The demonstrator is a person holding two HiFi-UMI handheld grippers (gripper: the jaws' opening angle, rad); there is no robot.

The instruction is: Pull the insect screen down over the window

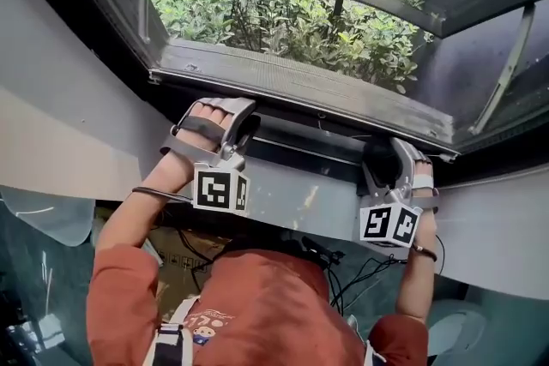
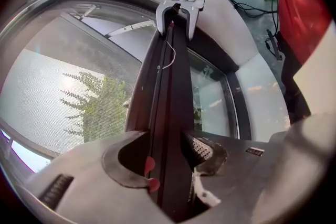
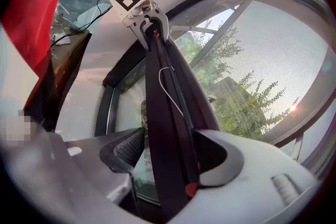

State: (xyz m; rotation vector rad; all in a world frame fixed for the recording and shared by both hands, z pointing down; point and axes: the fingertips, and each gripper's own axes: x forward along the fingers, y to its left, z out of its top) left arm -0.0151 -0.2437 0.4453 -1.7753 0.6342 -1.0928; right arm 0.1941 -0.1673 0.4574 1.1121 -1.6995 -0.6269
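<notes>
Down near the sill, the insect screen's pull bar (image 1: 300,152) lies low across the window. I have the left gripper (image 1: 214,117) on one end and the right gripper (image 1: 396,171) on the other. The head view gives me no read on either pair of jaws, since the hands and marker cubes sit over them. My left gripper view settles that side: the dark bar fills the gap and both jaws sit against it, a firm hold. My right gripper view also has the bar between the jaws, but they stand wide. Window glass shows between the textured pad (image 3: 128,149) and the bar, so nothing is pinched. Only the gripper views show the mesh (image 3: 273,50) clearly, spread across the opening with green shrubs (image 1: 283,13) behind, and a thin white cord (image 3: 168,89) along the bar.
</notes>
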